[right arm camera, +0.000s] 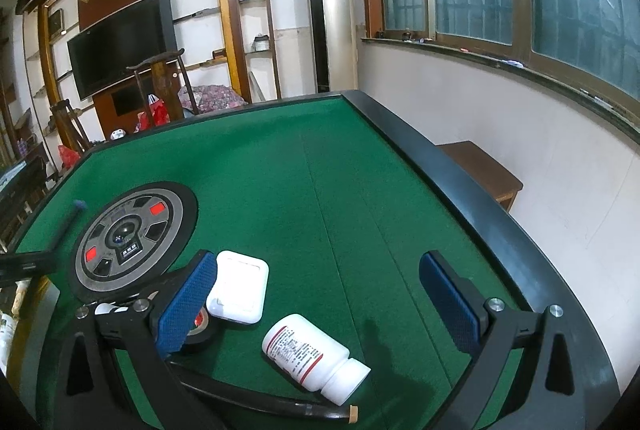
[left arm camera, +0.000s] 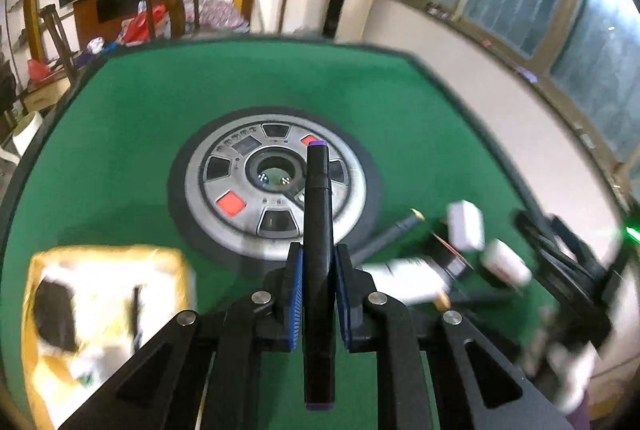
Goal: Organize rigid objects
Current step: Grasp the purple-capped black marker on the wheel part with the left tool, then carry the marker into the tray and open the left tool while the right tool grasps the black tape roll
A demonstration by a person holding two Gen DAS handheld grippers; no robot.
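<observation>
Black and long, a marker pen [left arm camera: 319, 250] with purple ends sits right in the left gripper [left arm camera: 319, 294], whose blue pads are pressed tight on its middle. The pen runs the same way the gripper points, one purple end close to the camera and the other far out over the round silver dial [left arm camera: 240, 189] in the green table [left arm camera: 140, 117]. It looks lifted off the felt. Down to the left of that gripper is a yellow box [left arm camera: 100, 310], blurry, with some dark and white things already inside. I think the pen should go there, so the big thing is that the box lies to the left of and lower than the pen, and the pen is long, so it may need to go in along the box's long way, not across it. The left hand is the near one to the box. The right gripper [right arm camera: 320, 306] is spread wide open and holds nothing. Between its fingers lies a white pill bottle [right arm camera: 312, 354] on its side, cap toward the right. A white case [right arm camera: 240, 286] touches the left finger, with a roll of black tape [right arm camera: 200, 330] tucked under it. Another dark pen [right arm camera: 280, 404] lies closest to that camera.
</observation>
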